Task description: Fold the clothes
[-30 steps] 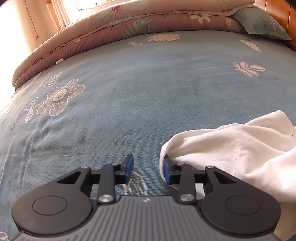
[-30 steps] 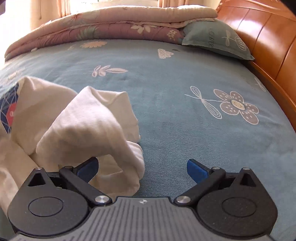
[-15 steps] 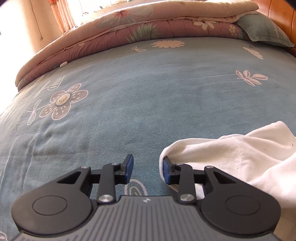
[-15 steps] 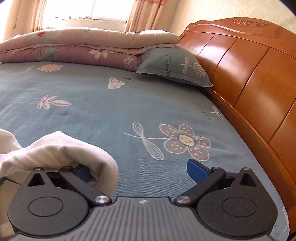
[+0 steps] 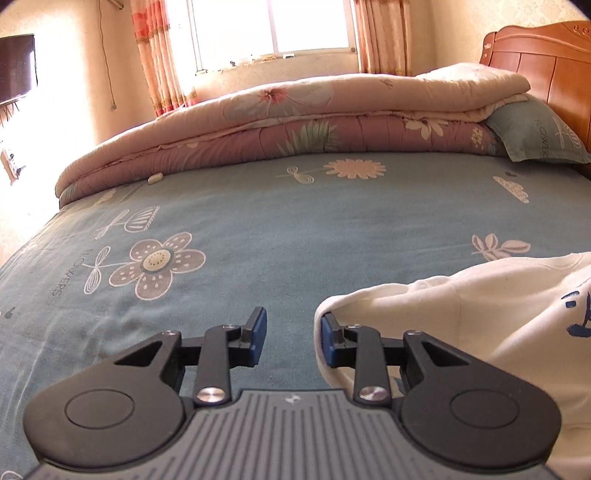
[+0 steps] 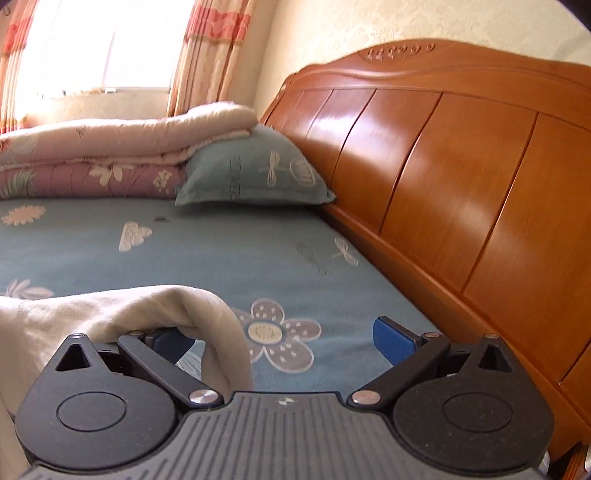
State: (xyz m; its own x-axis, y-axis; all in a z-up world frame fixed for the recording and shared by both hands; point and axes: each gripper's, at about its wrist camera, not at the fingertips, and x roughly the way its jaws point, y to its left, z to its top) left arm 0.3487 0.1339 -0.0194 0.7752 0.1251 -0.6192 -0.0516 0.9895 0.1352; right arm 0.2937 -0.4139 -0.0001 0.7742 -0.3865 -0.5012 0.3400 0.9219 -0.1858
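Left wrist: left tongs (image 5: 290,336), just closing, stand apart, white shirt (image 5: 480,314) draped over the right finger. Right tongs (image 6: 280,338) gape wide above the bed (image 6: 221,251), shirt over the left finger.

Strong daylight is admitted through the window (image 5: 310,26), which is overexposed. Fisheye bending and dark corners are noted; the curtains (image 6: 210,55) are slightly blurred.

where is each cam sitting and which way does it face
Left wrist: on the left gripper, looking down its fingers across the blue bedsheet to the window; white garment drapes one finger.
Right wrist: on the right gripper, facing the wooden headboard; the garment hangs over one finger.
Shared: folded quilts and pillow.
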